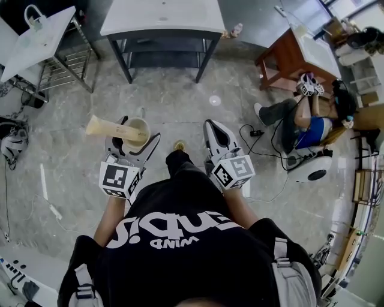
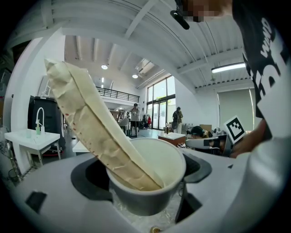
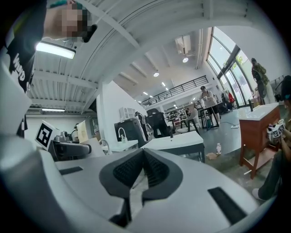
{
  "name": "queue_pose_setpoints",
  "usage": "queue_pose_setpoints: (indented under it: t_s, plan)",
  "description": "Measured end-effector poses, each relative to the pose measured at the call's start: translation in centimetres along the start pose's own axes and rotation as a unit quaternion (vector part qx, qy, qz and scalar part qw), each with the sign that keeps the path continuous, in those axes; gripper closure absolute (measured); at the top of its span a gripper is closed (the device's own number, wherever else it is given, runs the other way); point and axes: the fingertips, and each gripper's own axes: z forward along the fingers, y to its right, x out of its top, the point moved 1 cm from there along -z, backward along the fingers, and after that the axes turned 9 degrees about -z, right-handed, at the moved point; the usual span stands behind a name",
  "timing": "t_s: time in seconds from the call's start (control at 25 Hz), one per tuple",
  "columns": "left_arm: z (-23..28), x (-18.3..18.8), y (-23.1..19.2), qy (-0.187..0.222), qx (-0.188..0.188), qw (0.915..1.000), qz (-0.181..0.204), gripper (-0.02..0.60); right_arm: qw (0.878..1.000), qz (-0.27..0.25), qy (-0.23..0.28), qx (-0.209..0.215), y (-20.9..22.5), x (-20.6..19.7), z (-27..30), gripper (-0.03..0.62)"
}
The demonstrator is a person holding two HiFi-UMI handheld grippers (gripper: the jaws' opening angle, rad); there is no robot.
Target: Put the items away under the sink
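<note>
Grey marbled floor tiles (image 1: pixel 180 102) lie under the standing person, glossy and veined.

Closest in, the left gripper (image 1: pixel 135 129) (image 2: pixel 145 175) is clamped on a round white paper cup (image 1: pixel 141 124) (image 2: pixel 145 200). Its dark pads press the cup's wall from both sides, and the cup stands upright with its mouth open.

A long cream paper packet (image 1: pixel 111 128) (image 2: pixel 91 118) has its lower end down inside the cup. In the head view its long axis runs out over the rim toward the person's left. In the left gripper view it leans up and leftward, well clear of the rim. Its wrapping is creased and matte, flat-sided, with a row of small reddish marks along one edge.

Beside it the right gripper (image 1: pixel 215 129) (image 3: pixel 143 170) holds nothing, its ribbed dark pads pressed together.

Farther out, a black cable (image 1: pixel 264 144) trails over the tiles to the right, near a person (image 1: pixel 300 120) sitting on the floor by a reddish wooden table (image 1: pixel 282 57). Ahead stands a table (image 1: pixel 162 15) with a white top on a dark metal frame. At far left a white counter (image 1: pixel 36 42) carries a curved tap. The gripper views show a tall white hall with ceiling beams, strip lights and big windows.
</note>
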Motion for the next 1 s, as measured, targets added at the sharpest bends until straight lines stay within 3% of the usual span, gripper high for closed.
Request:
queue_pose_setpoints:
  t_s: [0.48,0.68,1.0]
  plan:
    - [13.3,3.7,-3.2,0.004,0.012,0.9999,-0.004,0.127,1.0,-0.002,0.004,0.022,10.5,2.1,9.5,0.576]
    - [17.3,4.7,-4.8,0.01,0.025,0.9996,-0.01,0.127,0.999,-0.01,0.006,0.044,13.2,2.6,13.2,0.576]
    - [22.2,6.0,-8.3,0.012,0.02,0.9997,-0.007,0.127,0.999,-0.011,0.011,0.046,15.2,2.8,19.0,0.576]
